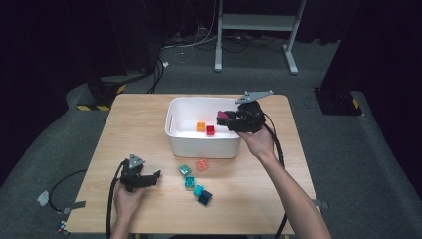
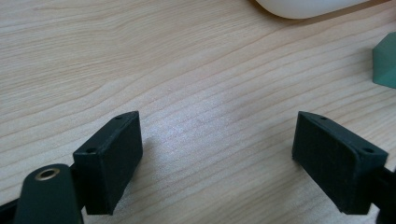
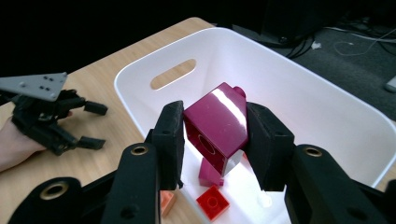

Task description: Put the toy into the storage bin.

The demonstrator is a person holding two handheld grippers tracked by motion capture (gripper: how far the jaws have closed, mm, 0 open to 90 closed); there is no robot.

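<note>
A glossy magenta brick (image 3: 219, 130) hangs tilted over the white bin (image 3: 140, 79), and my right gripper (image 3: 215, 108) is shut on it from both sides. From above, that gripper (image 1: 225, 121) holds the brick (image 1: 221, 115) over the bin's right half (image 1: 199, 147). An orange brick (image 1: 200, 127) and a red brick (image 1: 210, 130) lie on the bin floor. My left gripper (image 1: 154, 178) rests low on the table at front left, open. Its jaws (image 2: 217, 158) stand wide apart over bare wood with nothing between them.
Loose bricks lie in front of the bin: a teal one (image 1: 185, 171), a salmon one (image 1: 202, 165), another teal (image 1: 190, 182), a cyan one (image 1: 198, 190) and a dark teal one (image 1: 205, 197). A teal brick (image 2: 386, 65) sits to the right of the left jaws.
</note>
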